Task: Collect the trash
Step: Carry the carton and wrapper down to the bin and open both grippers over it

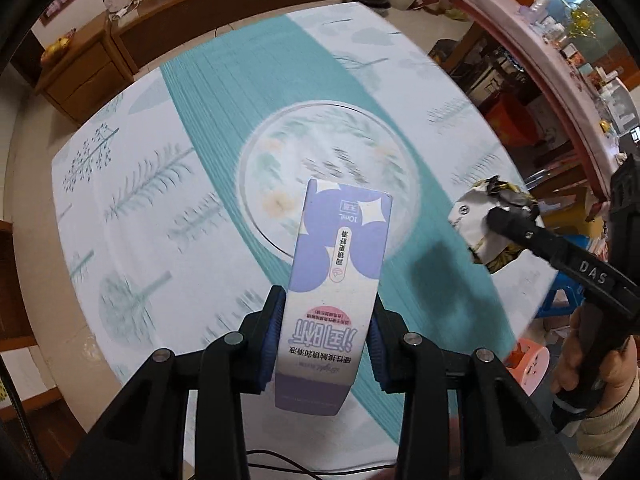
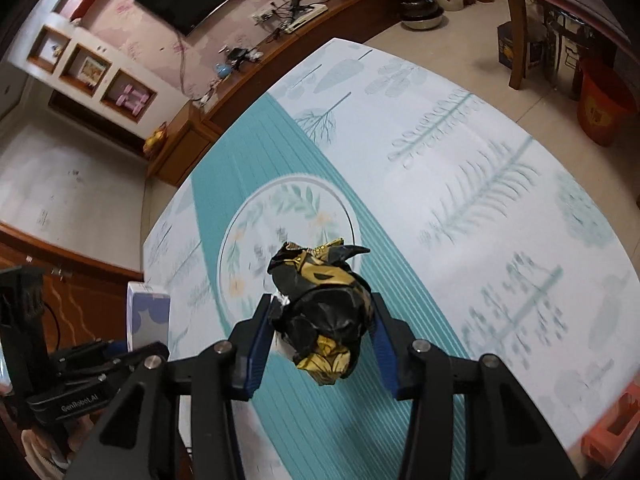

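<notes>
My left claw [image 1: 324, 344] is clamped part-way closed on a tall purple-and-white cardboard carton [image 1: 334, 300], its blue pads pressing the carton's two sides near the lower end, and the carton hangs lifted above the round table with the white and teal leaf-print cloth [image 1: 168, 184]. My right claw [image 2: 320, 336] is likewise closed part-way around a crumpled black-and-gold foil wrapper [image 2: 320, 312], which bulges out between the blue pads, also clear of the table and above its printed circle of leaves [image 2: 288, 220]. In my left view the wrapper hangs over the table's right edge.
</notes>
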Demonstrator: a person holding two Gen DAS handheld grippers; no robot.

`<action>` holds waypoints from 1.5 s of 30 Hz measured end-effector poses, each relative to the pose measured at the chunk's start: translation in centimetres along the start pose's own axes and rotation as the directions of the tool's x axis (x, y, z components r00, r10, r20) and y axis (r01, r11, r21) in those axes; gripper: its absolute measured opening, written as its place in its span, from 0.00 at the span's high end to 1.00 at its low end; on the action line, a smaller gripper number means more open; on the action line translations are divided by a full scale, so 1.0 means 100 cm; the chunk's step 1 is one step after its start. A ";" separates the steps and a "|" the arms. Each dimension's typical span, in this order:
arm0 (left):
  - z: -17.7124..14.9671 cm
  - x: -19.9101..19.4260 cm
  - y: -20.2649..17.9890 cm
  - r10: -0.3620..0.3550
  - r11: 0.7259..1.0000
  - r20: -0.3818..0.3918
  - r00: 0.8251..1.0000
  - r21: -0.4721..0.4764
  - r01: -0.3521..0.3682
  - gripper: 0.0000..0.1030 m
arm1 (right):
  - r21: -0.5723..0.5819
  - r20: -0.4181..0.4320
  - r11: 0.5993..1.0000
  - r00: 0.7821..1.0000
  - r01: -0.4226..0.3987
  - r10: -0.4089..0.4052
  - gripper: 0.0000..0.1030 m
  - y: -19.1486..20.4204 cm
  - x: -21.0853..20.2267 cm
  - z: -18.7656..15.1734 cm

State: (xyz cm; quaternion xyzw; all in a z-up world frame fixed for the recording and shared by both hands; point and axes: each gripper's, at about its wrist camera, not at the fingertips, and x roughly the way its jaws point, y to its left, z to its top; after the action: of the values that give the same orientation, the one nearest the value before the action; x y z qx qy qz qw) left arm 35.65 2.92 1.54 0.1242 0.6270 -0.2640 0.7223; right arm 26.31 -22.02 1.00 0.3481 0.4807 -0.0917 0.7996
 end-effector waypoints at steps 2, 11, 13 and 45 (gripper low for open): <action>-0.017 -0.008 -0.017 0.006 1.000 0.011 1.000 -0.004 -0.006 0.65 | -0.017 0.002 1.000 1.000 -0.017 0.017 0.55 -0.007 -0.017 -0.012; -0.111 -0.033 -0.122 0.060 0.994 0.077 0.995 -0.093 -0.053 0.65 | -0.157 -0.002 0.982 0.994 -0.104 0.105 0.56 -0.054 -0.094 -0.067; -0.131 -0.033 -0.146 0.077 0.990 0.084 0.994 -0.122 -0.066 0.65 | -0.191 -0.013 0.975 0.993 -0.114 0.113 0.56 -0.071 -0.108 -0.078; -0.324 0.117 -0.252 0.037 0.981 -0.166 0.985 -0.184 -0.068 0.65 | -0.192 -0.233 0.981 0.972 -0.037 -0.009 0.56 -0.217 -0.083 -0.254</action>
State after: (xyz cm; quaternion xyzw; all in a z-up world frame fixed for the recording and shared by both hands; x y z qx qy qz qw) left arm -4.22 -4.08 -11.98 0.0926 0.7022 -0.1730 0.6844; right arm -6.37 -23.27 -9.75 0.2798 0.5753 0.0030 0.7686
